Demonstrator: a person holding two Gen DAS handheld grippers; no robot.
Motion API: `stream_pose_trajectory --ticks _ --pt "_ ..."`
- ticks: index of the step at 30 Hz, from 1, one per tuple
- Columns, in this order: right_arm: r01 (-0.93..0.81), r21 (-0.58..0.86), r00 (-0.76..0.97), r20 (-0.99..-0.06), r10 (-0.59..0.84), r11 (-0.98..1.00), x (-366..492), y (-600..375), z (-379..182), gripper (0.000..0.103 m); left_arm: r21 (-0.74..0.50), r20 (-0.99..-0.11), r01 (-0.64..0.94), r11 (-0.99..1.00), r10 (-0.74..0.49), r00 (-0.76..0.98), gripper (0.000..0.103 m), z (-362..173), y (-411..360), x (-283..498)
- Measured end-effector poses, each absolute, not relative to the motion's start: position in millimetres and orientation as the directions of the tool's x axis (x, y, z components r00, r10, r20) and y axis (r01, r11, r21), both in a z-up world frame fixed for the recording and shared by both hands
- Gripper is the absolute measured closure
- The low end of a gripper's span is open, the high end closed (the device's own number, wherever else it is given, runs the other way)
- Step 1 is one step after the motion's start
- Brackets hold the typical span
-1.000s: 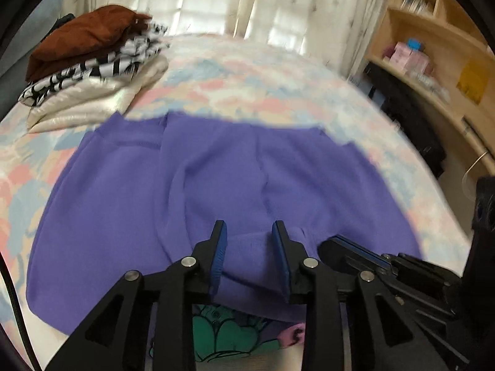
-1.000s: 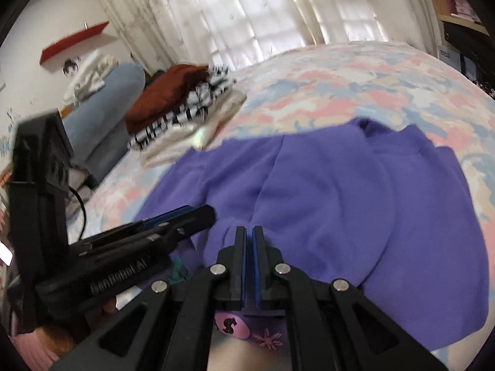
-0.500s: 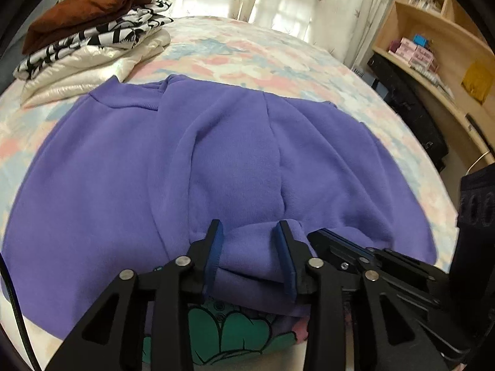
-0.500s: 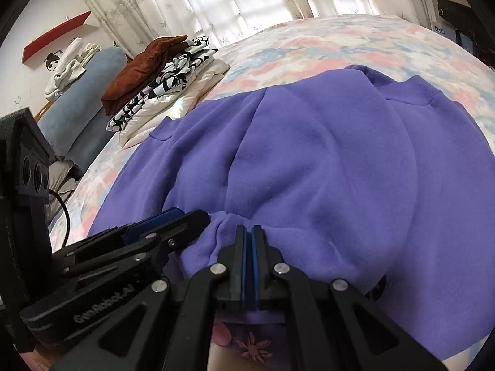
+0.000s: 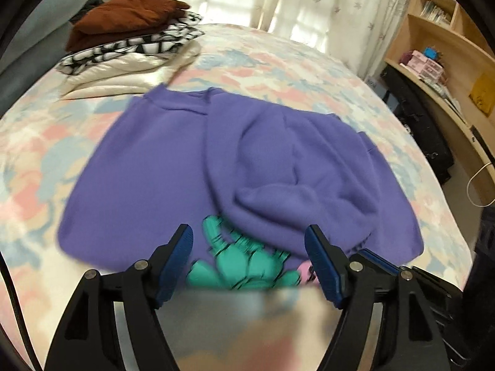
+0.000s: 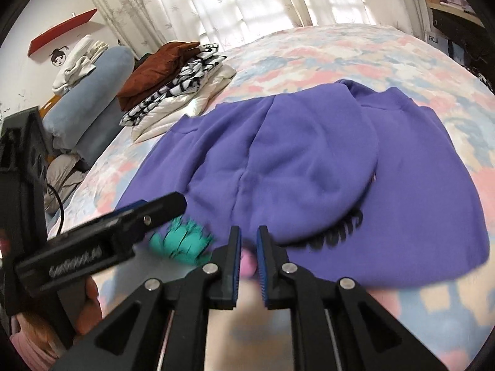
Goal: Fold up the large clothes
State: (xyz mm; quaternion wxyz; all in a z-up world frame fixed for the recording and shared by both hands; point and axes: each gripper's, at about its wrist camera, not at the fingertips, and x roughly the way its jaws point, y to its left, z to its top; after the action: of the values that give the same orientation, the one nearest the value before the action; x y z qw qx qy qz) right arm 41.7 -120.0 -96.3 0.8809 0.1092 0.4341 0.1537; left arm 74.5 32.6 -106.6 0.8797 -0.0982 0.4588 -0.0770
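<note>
A purple sweatshirt (image 5: 161, 167) lies spread on the flowered bed, its near part folded back over itself in a soft hump (image 5: 303, 191). A green print (image 5: 238, 259) shows at its near edge. My left gripper (image 5: 249, 235) hovers just short of that hump with its jaws opening wide and no cloth between them. In the right wrist view the sweatshirt (image 6: 309, 142) fills the middle. My right gripper (image 6: 249, 232) has its jaws opening to a narrow gap that holds nothing, with a pink print showing beneath. The left gripper's finger (image 6: 154, 207) reaches in from the left.
A stack of folded clothes (image 5: 130, 40), brown over black-and-white over cream, sits at the bed's far left corner (image 6: 173, 77). A blue bolster (image 6: 89, 92) lies beyond it. Wooden shelves (image 5: 433, 46) stand to the right of the bed, and curtains hang behind.
Both grippers have let go of the purple fold and drawn back toward the near edge. The left jaws spread wide, the right ones parted slightly. The green print is now uncovered.
</note>
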Motion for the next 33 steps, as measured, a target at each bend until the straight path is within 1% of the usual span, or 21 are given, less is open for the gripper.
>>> stream_pose_trajectory --ticks 1,2,3,4,5,6,14,18,25,31,33 --pt "-0.179 0.317 0.576 -0.734 0.361 0.931 33.3 -118.1 -94.0 0.093 -0.237 -0.797 0.036 0.971 -0.216 0.564 0.030 -104.7 35.5 70.0" --pt "-0.181 0.306 0.576 -0.738 0.353 0.935 27.7 -116.7 -92.9 0.089 -0.234 -0.800 0.028 0.972 -0.209 0.562 0.030 -102.4 39.1 64.7" --pt "-0.183 0.290 0.576 -0.743 0.341 0.939 22.0 -114.9 -91.3 0.077 -0.234 -0.801 0.021 0.972 -0.205 0.562 0.030 -99.9 42.5 59.0" --pt "-0.182 0.273 0.578 -0.748 0.327 0.945 16.6 -113.2 -89.8 0.070 -0.234 -0.802 0.015 0.972 -0.202 0.563 0.030 -98.2 46.1 54.7" --pt "-0.179 0.264 0.583 -0.747 0.319 0.948 11.4 -112.4 -87.9 0.057 -0.235 -0.801 0.010 0.972 -0.200 0.564 0.030 -95.9 48.9 49.8" --pt "-0.180 0.261 0.593 -0.740 0.316 0.948 5.6 -112.0 -85.5 0.053 -0.237 -0.800 0.008 0.972 -0.200 0.566 0.029 -94.0 52.0 44.9" --pt "-0.197 0.246 0.645 -0.696 0.314 0.949 -21.5 -107.0 -73.2 0.053 -0.282 -0.786 -0.007 0.959 -0.227 0.575 0.026 -90.0 70.4 14.9" --pt "-0.203 0.236 0.670 -0.675 0.310 0.950 -29.9 -103.0 -72.5 0.053 -0.364 -0.776 -0.008 0.931 -0.299 0.555 0.021 -98.8 79.5 11.0" --pt "-0.201 0.240 0.651 -0.691 0.313 0.950 -27.4 -97.8 -81.7 0.053 -0.442 -0.788 -0.066 0.895 -0.353 0.504 0.021 -126.5 93.0 15.8" --pt "-0.214 0.234 0.641 -0.699 0.318 0.948 -23.9 -90.5 -89.6 0.053 -0.513 -0.764 -0.112 0.851 -0.394 0.511 0.021 -149.8 107.5 24.2" --pt "-0.221 0.231 0.644 -0.695 0.320 0.948 -22.6 -88.5 -91.7 0.055 -0.538 -0.756 -0.133 0.833 -0.406 0.514 0.021 -158.9 111.4 28.5"
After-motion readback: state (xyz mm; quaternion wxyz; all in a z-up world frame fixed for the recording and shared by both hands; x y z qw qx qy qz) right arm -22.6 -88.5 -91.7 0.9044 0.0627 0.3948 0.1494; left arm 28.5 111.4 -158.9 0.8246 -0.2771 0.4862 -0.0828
